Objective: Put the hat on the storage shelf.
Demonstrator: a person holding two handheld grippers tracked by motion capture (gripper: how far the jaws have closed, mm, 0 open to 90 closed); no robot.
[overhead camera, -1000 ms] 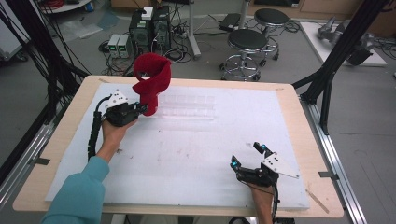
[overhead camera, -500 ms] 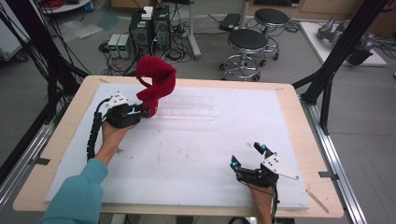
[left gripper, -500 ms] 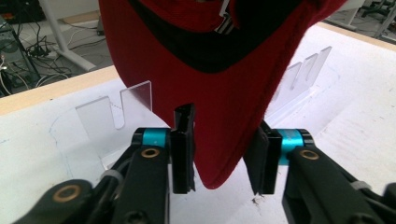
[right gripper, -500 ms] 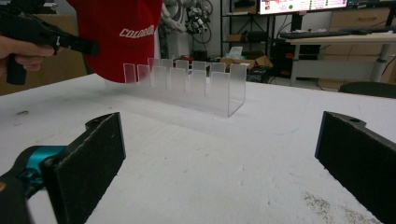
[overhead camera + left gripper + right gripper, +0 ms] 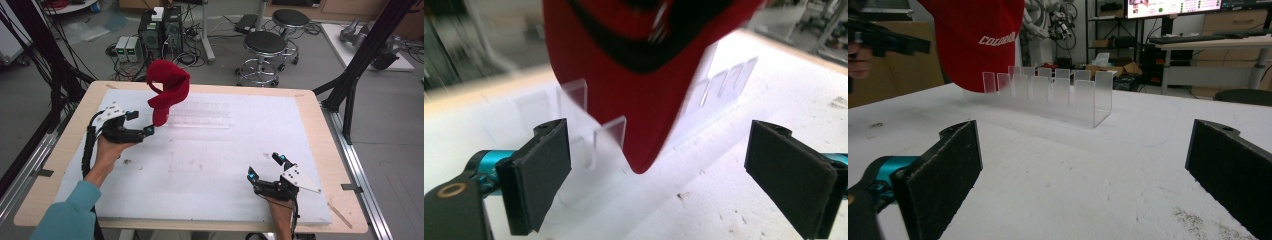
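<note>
Red cap set on the clear rack — left gripper just off it

The cap [image 5: 167,90] appears to stand on the near end of the clear slotted rack [image 5: 200,116], its brim pointing down just ahead of the left gripper [image 5: 142,125], whose 2 jaws are spread wide with nothing between them; I judge the placing all but done, with only the pulling clear left, though whether the cap is fully settled I cannot tell. The right gripper [image 5: 265,167] rests low on the tabletop [image 5: 210,170], well apart from the rack, jaws spread and empty. The left gripper view shows the brim tip [image 5: 639,165] down between the rack's clear dividers — the high view cannot; the right gripper view shows white lettering [image 5: 996,38] on the cap.
</note>
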